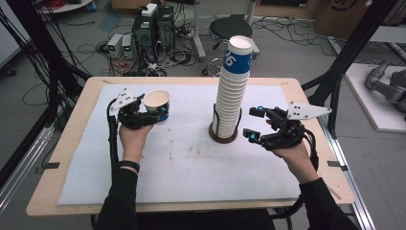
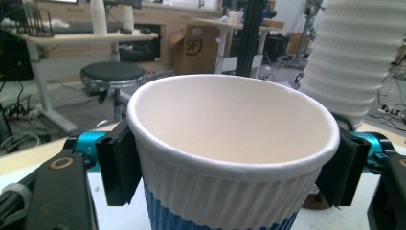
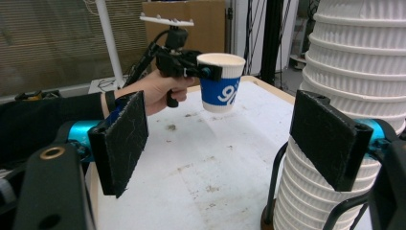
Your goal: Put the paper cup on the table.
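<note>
Your left claw [image 1: 146, 111] is clamped on a single paper cup [image 1: 157, 105], one pad on each side just under the rim, and you hold it upright at the left of the bench [image 1: 72, 158]. From the right gripper view the cup seems to hang clear of the white mat [image 1: 191, 158], though I can't be sure. The wall is thin ribbed paper: squeeze harder and the rim may buckle oval; ease off and the cup could slip down between the pads or tip.

Your right claw [image 1: 252, 123] stands apart and empty just beside the tall cup stack [image 1: 231, 91], which sits in a dark wire holder [image 1: 223, 134] near the middle of the bench. That stack is high and narrow, so a sideways bump from either claw could topple it. It also stands between your two hands. The trailing cables could snag, and beyond the far edge sit a stool [image 1: 230, 28] and floor clutter.
</note>
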